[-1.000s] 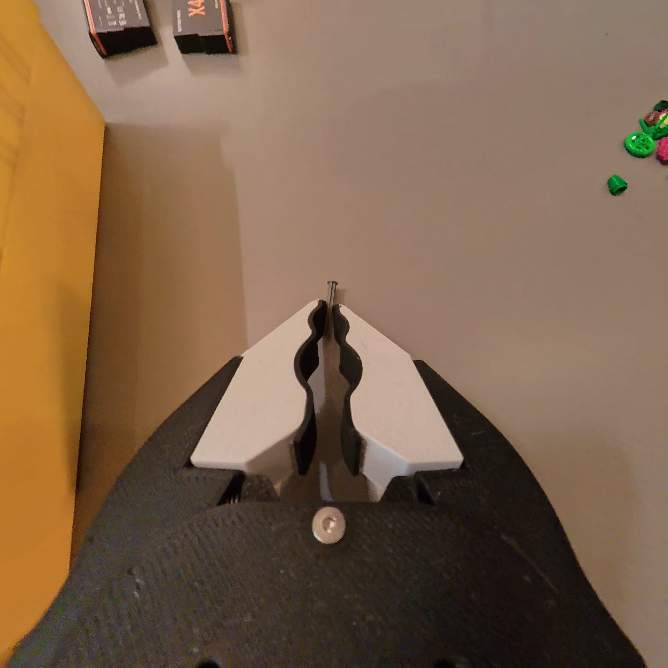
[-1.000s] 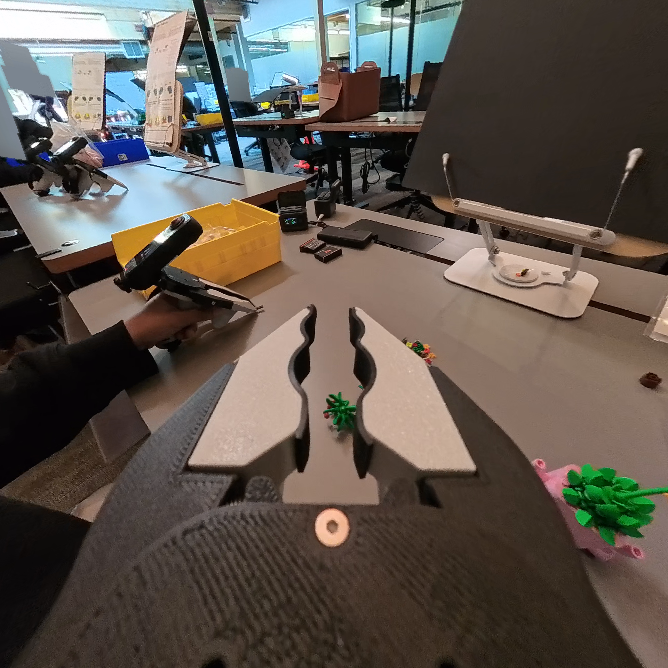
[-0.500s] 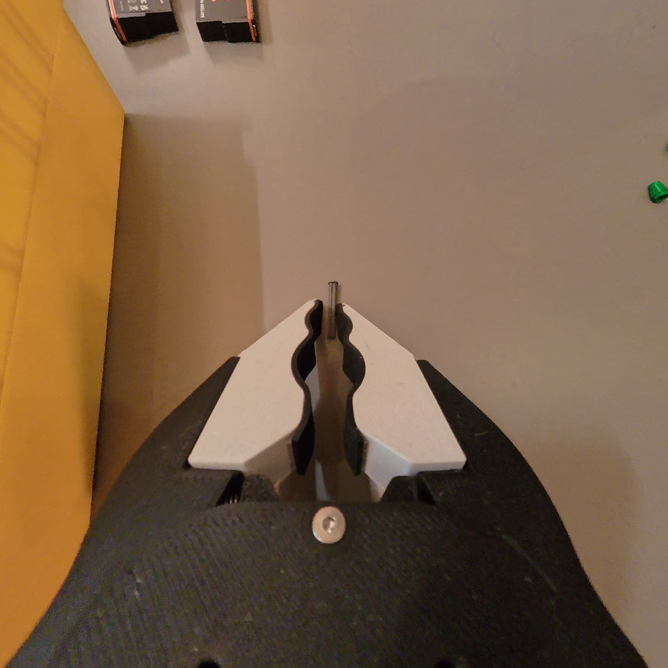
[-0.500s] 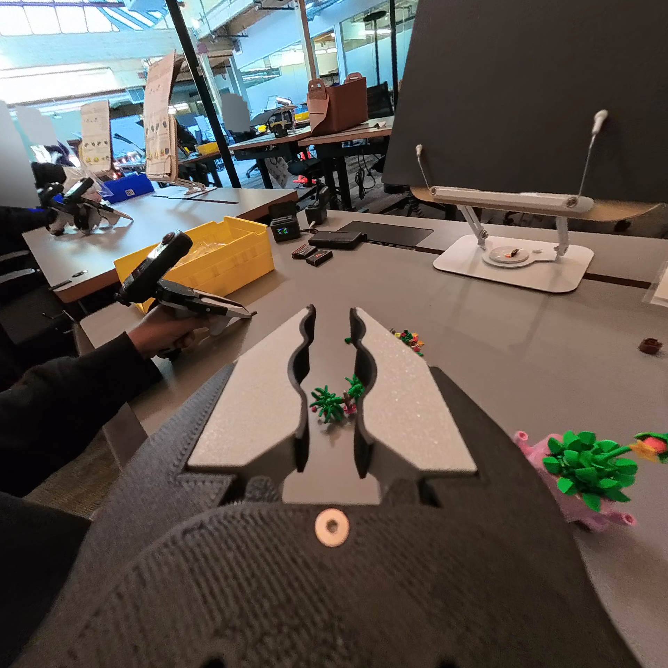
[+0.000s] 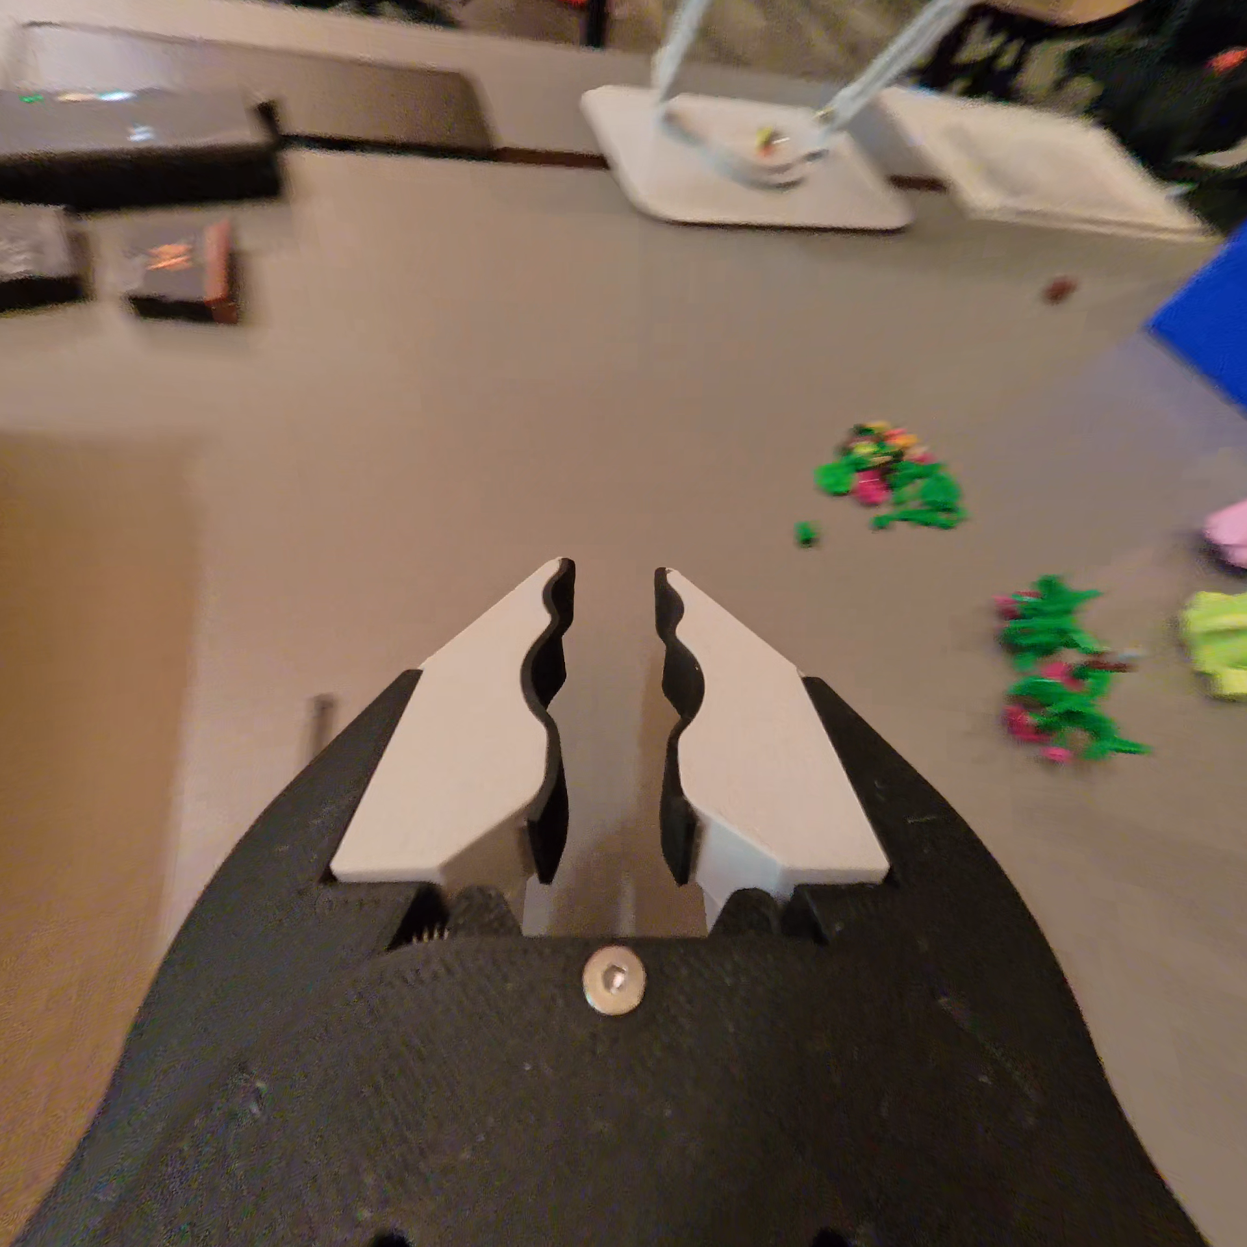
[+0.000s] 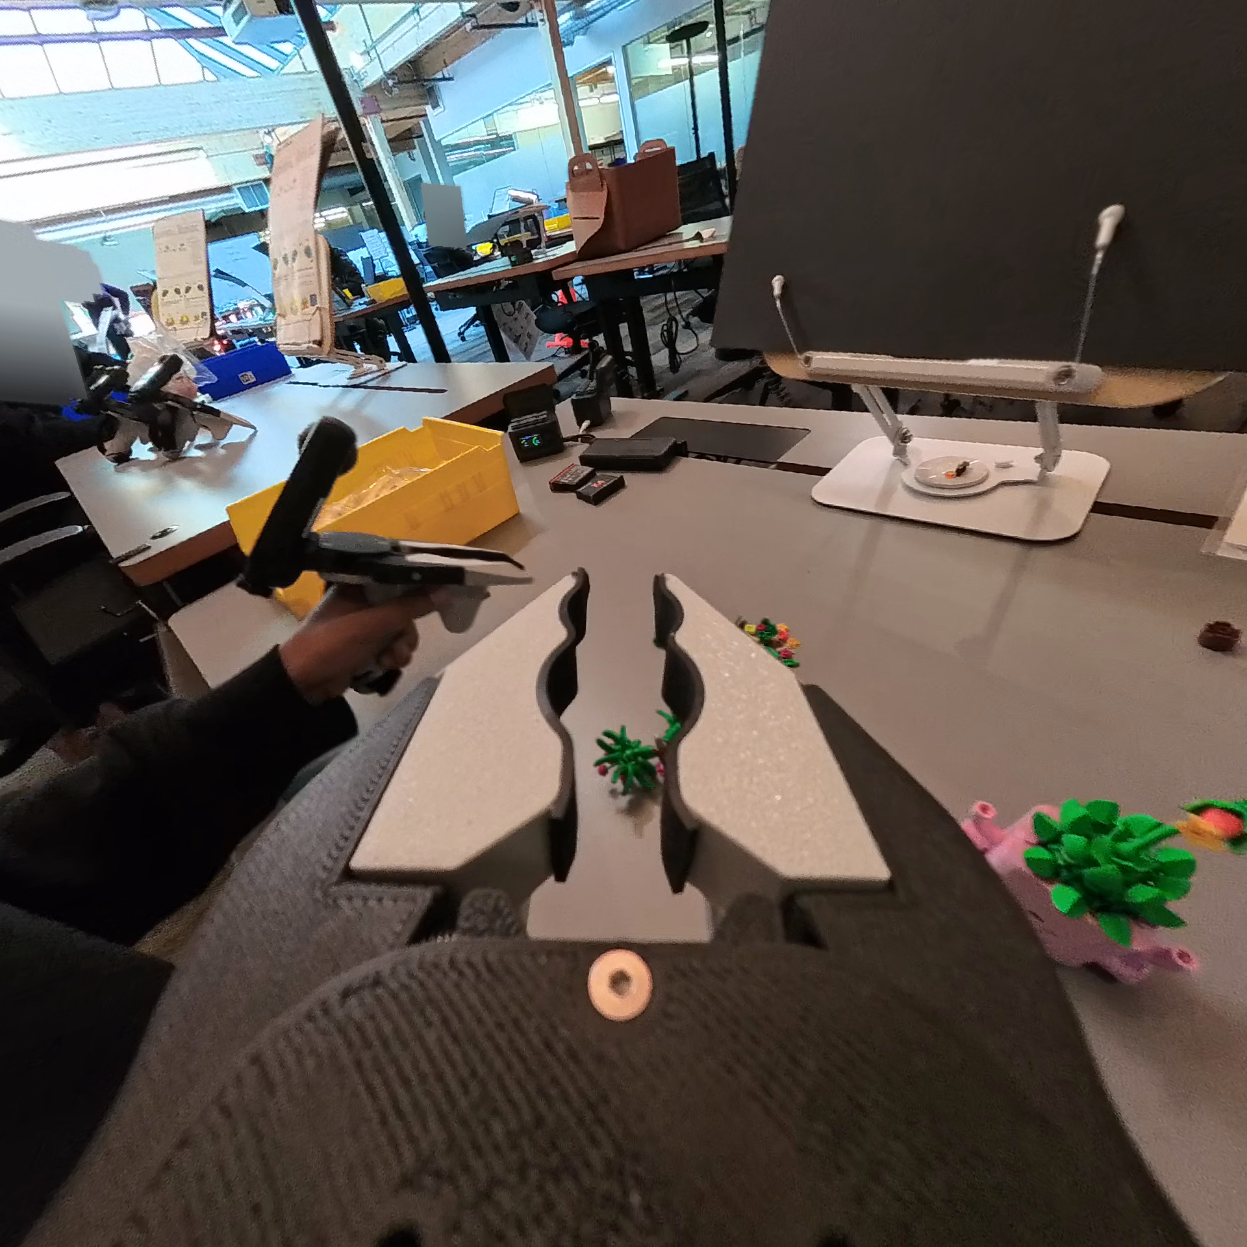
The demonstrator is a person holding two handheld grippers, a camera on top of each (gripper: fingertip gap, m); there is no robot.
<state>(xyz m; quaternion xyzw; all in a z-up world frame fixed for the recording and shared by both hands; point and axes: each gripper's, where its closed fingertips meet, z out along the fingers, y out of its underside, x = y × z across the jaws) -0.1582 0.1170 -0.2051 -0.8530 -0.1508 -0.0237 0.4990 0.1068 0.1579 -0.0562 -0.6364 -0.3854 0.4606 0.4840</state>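
My left gripper (image 5: pixel 614 570) is open and empty, held above the grey table (image 5: pixel 540 405). A thin dark pin (image 5: pixel 321 729) lies on the table just left of its fingers. The left gripper also shows in the right wrist view (image 6: pixel 513 570), held level in a hand. My right gripper (image 6: pixel 619 580) is open and empty above the table. A small green plant piece (image 6: pixel 627 759) lies on the table below the gap between its fingers. A pink pot with green leaves (image 6: pixel 1093 884) stands to its right. Loose green and pink pieces (image 5: pixel 891 479) lie farther off.
A yellow bin (image 6: pixel 405 486) stands at the table's left edge. Small black boxes (image 6: pixel 587 480) and a white stand (image 6: pixel 958 486) sit at the back, before a black board (image 6: pixel 978 169). A small brown piece (image 6: pixel 1220 634) lies far right. A blue object (image 5: pixel 1208 324) is at the right. The tips of one gripper are about 30 centimetres away from the tips of the other. The thin dark pin (image 5: pixel 321 729) is about 10 centimetres from my left fingertips and 40 centimetres from my right.
My left gripper has opened and let go of the thin pin, which now lies on the table. It has lifted and tilted up toward the right. The right gripper stays open.
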